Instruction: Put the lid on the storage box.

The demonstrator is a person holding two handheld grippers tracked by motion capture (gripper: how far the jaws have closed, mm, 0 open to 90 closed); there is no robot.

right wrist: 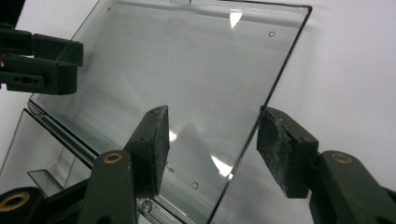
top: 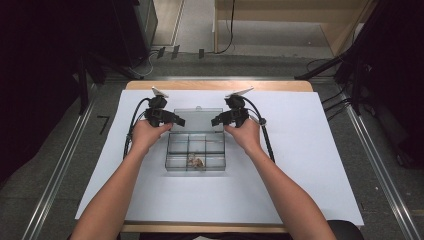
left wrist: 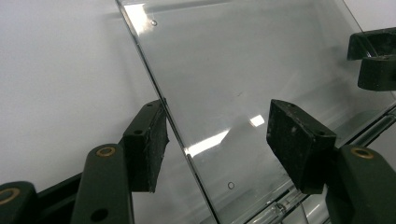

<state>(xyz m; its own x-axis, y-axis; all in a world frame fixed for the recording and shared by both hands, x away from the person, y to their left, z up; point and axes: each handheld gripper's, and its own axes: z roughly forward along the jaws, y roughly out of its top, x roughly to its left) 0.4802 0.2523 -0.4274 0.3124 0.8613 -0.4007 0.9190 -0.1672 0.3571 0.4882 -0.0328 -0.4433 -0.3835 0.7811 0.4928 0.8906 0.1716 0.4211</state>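
Observation:
A clear plastic compartment box (top: pixel 172 150) lies mid-table with its lid (top: pixel 197 120) swung back toward the far side. Small brownish items (top: pixel 196 162) sit in a front compartment. My left gripper (top: pixel 179 121) is at the lid's left edge, my right gripper (top: pixel 216 121) at its right edge. In the left gripper view the left gripper (left wrist: pixel 217 140) is open, and the lid's (left wrist: pixel 243 70) edge runs between the jaws close to the left pad. In the right gripper view the right gripper (right wrist: pixel 212 149) is open astride the lid's (right wrist: pixel 187 60) other edge, near the right pad.
A white sheet (top: pixel 300 165) covers the wooden table (top: pixel 220 85). Black cables (top: pixel 267 142) trail from both grippers across it. Dark stands and floor rails (top: pixel 380 170) flank the table. The box's hinge (left wrist: pixel 285 205) lies just below the left gripper's jaws.

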